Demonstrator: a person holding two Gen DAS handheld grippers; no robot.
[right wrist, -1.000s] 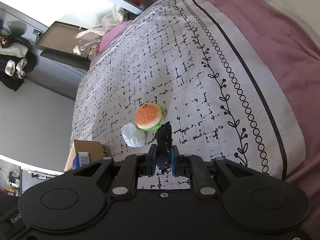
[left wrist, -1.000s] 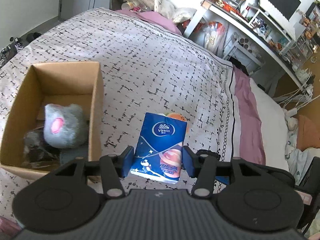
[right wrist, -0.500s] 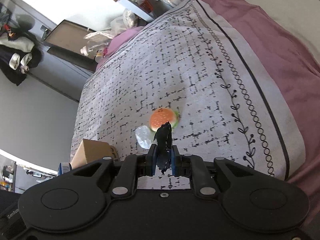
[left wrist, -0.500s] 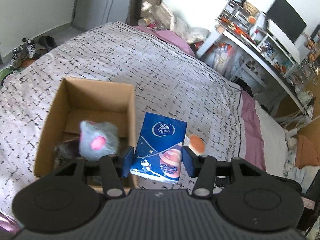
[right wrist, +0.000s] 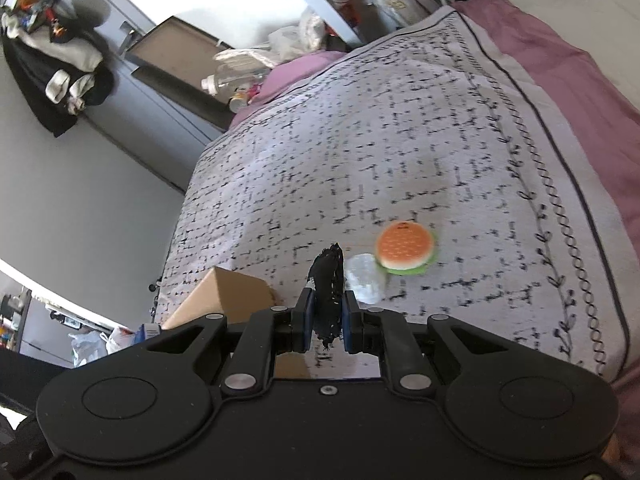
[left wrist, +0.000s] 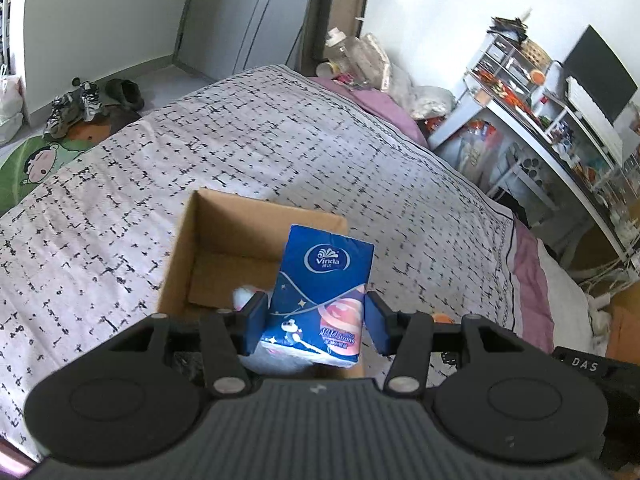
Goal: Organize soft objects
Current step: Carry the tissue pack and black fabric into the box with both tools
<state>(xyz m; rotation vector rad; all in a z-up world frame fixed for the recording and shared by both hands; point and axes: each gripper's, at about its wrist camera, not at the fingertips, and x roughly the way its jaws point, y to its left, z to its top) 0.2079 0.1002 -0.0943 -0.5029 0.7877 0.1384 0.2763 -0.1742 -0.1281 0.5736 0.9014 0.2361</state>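
Observation:
My left gripper (left wrist: 316, 320) is shut on a blue Vinda tissue pack (left wrist: 320, 292) and holds it above the open cardboard box (left wrist: 200, 248) on the bed. A grey plush toy (left wrist: 244, 296) lies in the box, mostly hidden behind the pack. My right gripper (right wrist: 326, 322) is shut on a black fuzzy soft object (right wrist: 328, 288) above the bed. A burger plush (right wrist: 405, 249) and a clear plastic wrapper (right wrist: 364, 280) lie on the blanket just beyond it. The box (right wrist: 228, 300) shows to the left in the right wrist view.
The bed has a white patterned blanket (left wrist: 280, 152) over a pink sheet (right wrist: 560, 64). A cluttered white desk (left wrist: 540, 128) stands to the right of the bed. Shoes (left wrist: 80, 104) sit on the floor at the far left.
My left gripper has carried the tissue pack leftward and up, from beside the box to over it. My right gripper has swung left with the black object, towards the box.

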